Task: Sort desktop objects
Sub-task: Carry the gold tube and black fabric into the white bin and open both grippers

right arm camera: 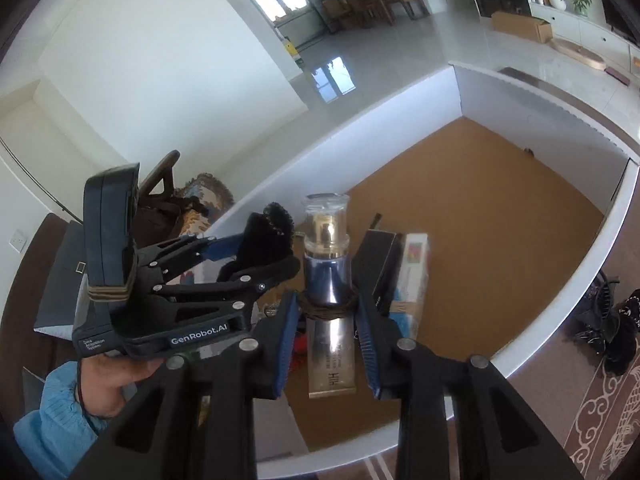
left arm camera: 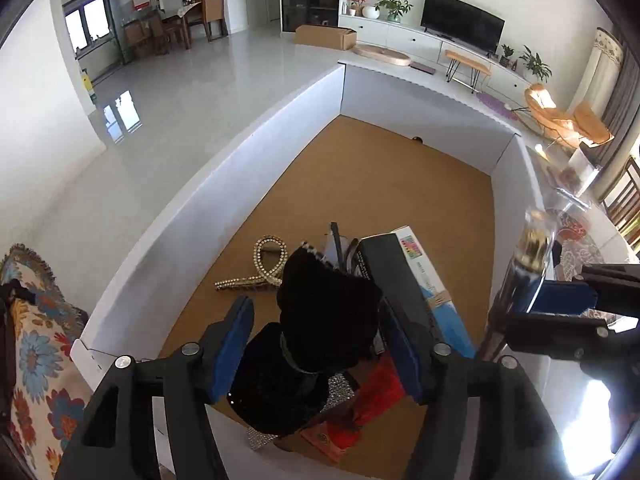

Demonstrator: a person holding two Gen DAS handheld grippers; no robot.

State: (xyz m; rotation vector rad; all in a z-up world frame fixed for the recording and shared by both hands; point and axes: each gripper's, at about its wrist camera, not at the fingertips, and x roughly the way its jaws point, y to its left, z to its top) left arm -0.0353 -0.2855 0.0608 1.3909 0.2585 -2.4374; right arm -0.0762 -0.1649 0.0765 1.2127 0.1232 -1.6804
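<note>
A large white-walled box [left arm camera: 224,184] with a brown floor holds sorted items. My left gripper [left arm camera: 320,316] stands wide open over its near end, around a black velvet hair bow [left arm camera: 328,320] that lies loose between the fingers with a rhinestone part under it. My right gripper [right arm camera: 326,304] is shut on a blue and gold cosmetic pump bottle [right arm camera: 328,276] with a clear cap, held above the box's near edge. The bottle also shows blurred in the left wrist view [left arm camera: 528,256]. The left gripper shows in the right wrist view [right arm camera: 256,256].
In the box lie a pearl hair clip [left arm camera: 264,264], a black carton [left arm camera: 400,280], a white and blue carton [left arm camera: 436,292] and a red packet [left arm camera: 376,396]. A floral cushion [left arm camera: 36,344] is at the left. A patterned rug [right arm camera: 600,412] lies at the right.
</note>
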